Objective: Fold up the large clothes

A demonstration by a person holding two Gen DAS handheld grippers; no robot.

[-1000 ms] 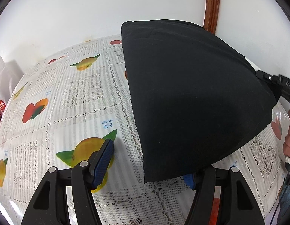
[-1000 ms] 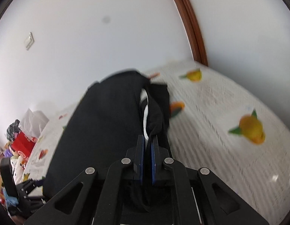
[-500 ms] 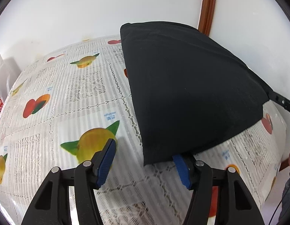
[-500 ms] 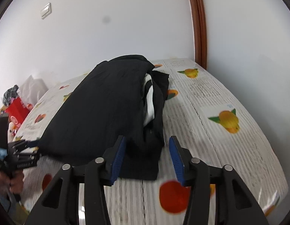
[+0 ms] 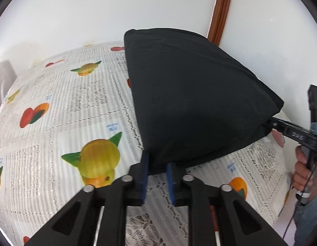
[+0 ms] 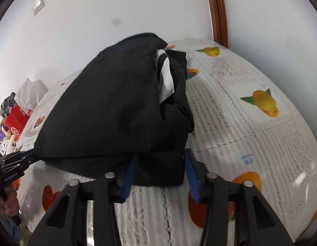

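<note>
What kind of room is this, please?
Probably a home: a table with a fruit-print lace tablecloth, a wall switch, wooden door trim and household clutter beside it.

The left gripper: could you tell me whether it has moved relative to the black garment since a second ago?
Yes. The left gripper shifted right, away from the mango print, and has just been closing on the black garment's near corner.

The left gripper (image 5: 157,171) is closing onto the near corner of the black garment (image 5: 191,94); the right gripper (image 6: 160,172), having released it, is narrowing around the opposite corner.
</note>
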